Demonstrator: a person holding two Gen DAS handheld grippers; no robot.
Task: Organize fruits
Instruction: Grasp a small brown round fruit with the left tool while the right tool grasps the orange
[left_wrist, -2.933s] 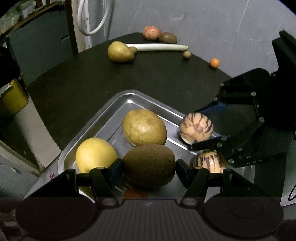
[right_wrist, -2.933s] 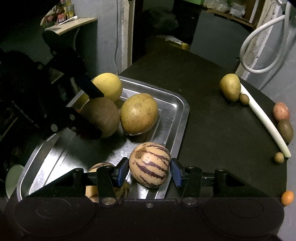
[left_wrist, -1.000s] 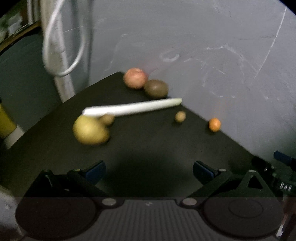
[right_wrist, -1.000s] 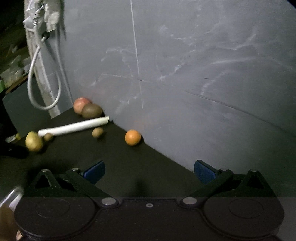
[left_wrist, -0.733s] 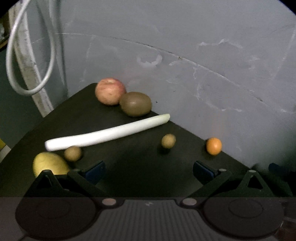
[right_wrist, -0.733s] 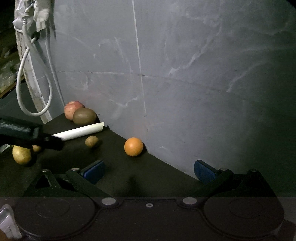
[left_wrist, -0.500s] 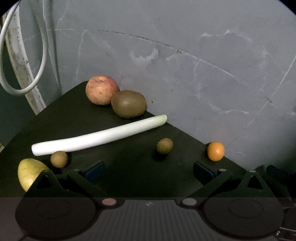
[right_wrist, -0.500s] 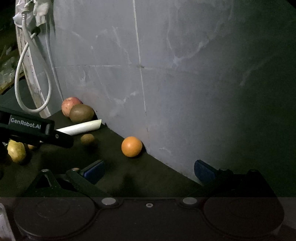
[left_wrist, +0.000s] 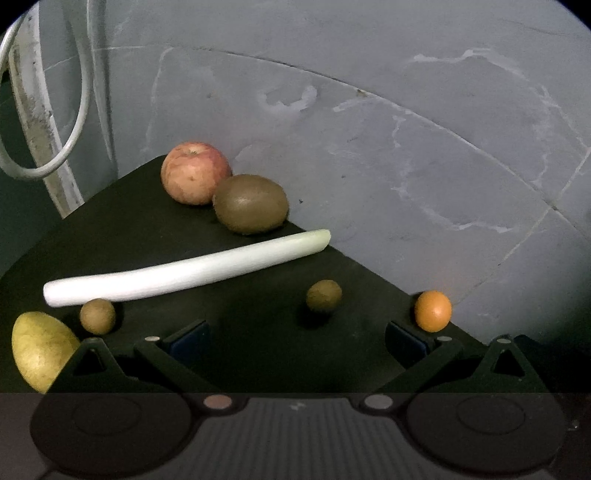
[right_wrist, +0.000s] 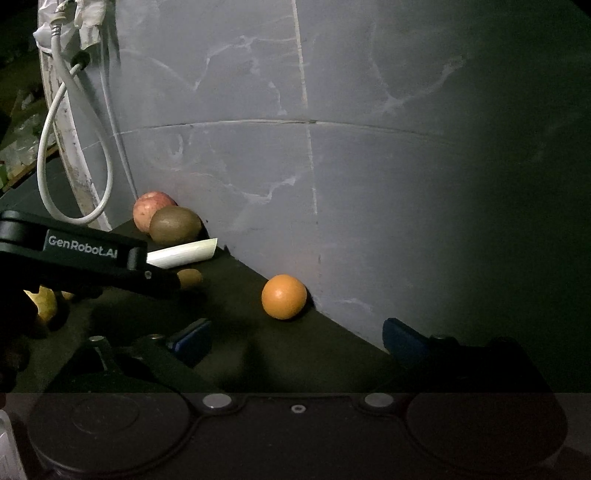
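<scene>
Loose produce lies on the dark table (left_wrist: 155, 229) by the wall: an apple (left_wrist: 194, 172), a kiwi (left_wrist: 251, 204), a long white stalk (left_wrist: 184, 270), two small brown fruits (left_wrist: 324, 295) (left_wrist: 97, 316), a yellow fruit (left_wrist: 38, 349) and a small orange (left_wrist: 433, 311). My left gripper (left_wrist: 297, 341) is open and empty, short of the nearer small brown fruit. My right gripper (right_wrist: 295, 341) has its jaws closing with nothing between them. The orange (right_wrist: 283, 301) lies just ahead of its pads. One of the left gripper's fingers (right_wrist: 122, 267) crosses the right wrist view at the left.
A grey wall (left_wrist: 406, 147) stands right behind the table's curved far edge. A white cable loop (right_wrist: 74, 155) hangs at the left beside a pale post (left_wrist: 33, 110). The orange rests close against the wall.
Earlier both grippers held fruit over a metal tray. Now both are empty and face the loose fruit by the wall, lower and closer. Little has shifted in the last half second.
</scene>
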